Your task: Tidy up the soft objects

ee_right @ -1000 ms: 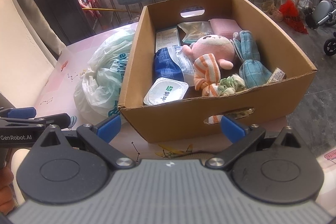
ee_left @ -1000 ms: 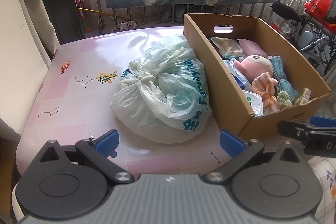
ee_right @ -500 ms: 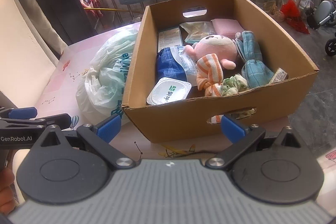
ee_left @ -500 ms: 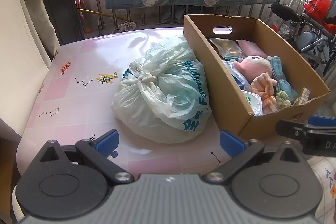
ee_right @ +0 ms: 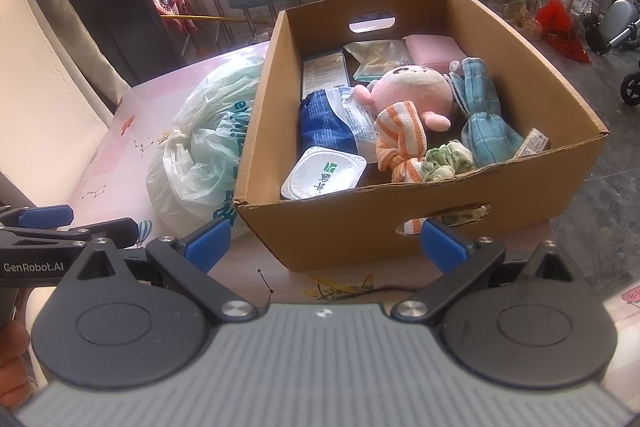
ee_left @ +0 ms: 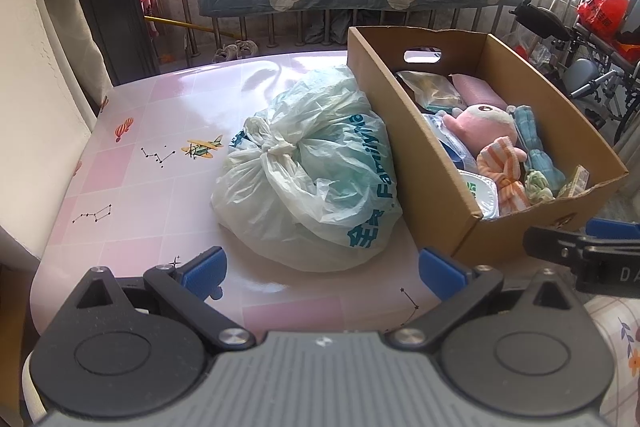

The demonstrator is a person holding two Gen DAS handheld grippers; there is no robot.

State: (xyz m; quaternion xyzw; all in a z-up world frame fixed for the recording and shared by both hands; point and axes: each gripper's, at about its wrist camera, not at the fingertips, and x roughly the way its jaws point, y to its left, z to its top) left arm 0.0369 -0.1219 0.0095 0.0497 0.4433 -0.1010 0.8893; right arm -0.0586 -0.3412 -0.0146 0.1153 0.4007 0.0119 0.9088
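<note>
Pink table (ee_left: pixel 152 187): one bag (ee_left: pixel 312 179), one box (ee_right: pixel 360 223), one plush (ee_right: pixel 412 91).

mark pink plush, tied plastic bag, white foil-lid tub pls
pink plush (ee_right: pixel 414 89), right wrist view, on its face.
tied plastic bag (ee_left: pixel 316 171), left wrist view, on its side beside the knot.
white foil-lid tub (ee_right: pixel 324 173), right wrist view, lid centre.

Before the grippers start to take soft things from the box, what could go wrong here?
1. The pink plush toy lies against the striped cloth and the blue cloth; a grasp may drag the neighbours out too.
2. The cardboard box stands near the table edge; a pull might shift it.
3. The tied plastic bag leans on the box and may slump.
</note>
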